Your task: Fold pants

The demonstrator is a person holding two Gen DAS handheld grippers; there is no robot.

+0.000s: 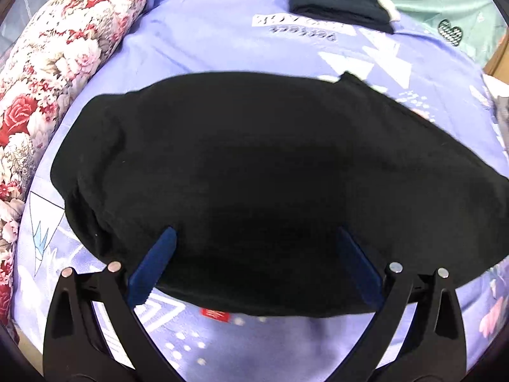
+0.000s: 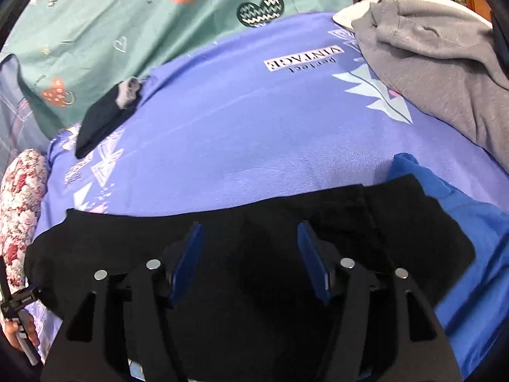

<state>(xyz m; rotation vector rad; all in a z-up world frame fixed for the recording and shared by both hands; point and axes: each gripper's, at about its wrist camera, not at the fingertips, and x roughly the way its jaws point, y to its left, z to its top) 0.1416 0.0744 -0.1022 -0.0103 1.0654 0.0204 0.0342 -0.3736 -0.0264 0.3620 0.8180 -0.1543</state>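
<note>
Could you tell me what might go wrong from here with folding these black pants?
Both the left gripper and the right gripper are open over the black pants, so a pinch could catch the purple sheet underneath. The blue garment lies under the pants' edge and might drag along.

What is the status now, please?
Left gripper open, right gripper open, both over black pants. Pants flat on purple sheet. Blue cloth under the pants' edge.

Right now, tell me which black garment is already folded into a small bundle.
The small black bundle at the far edge of the purple sheet. The black pants beneath the open left tongs lie spread wide.
</note>
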